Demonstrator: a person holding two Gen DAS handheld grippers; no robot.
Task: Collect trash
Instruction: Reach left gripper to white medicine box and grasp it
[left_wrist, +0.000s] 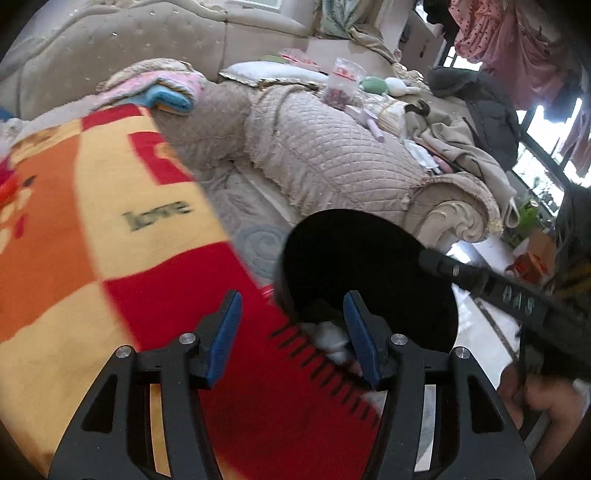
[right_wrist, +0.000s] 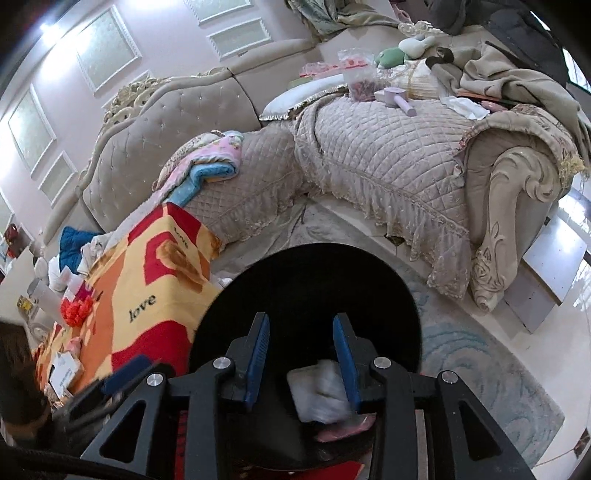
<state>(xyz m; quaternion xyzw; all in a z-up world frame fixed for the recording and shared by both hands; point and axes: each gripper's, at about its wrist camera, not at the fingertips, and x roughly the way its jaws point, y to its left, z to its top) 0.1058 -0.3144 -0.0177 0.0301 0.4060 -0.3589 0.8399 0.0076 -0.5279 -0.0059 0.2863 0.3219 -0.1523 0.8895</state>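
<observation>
A round black trash bin (left_wrist: 369, 266) stands on the floor beside a blanket-covered table. My left gripper (left_wrist: 293, 332) hangs open over the bin's near rim and the blanket's edge, with nothing pressed between its blue pads. White crumpled trash (left_wrist: 328, 338) lies inside the bin, just left of the right pad. In the right wrist view, my right gripper (right_wrist: 301, 350) is over the bin (right_wrist: 306, 277) with its jaws apart. A blurred white wad (right_wrist: 317, 387) sits below and between the pads, close to the right one, and something pink (right_wrist: 343, 428) is under it.
A red, orange and yellow "love" blanket (left_wrist: 110, 221) covers the table on the left. A quilted beige sofa (right_wrist: 388, 155) with cushions, clothes and a snack bag runs behind the bin. A pale blue rug (right_wrist: 480, 362) lies on the floor. A person's hand (left_wrist: 546, 398) shows at the right.
</observation>
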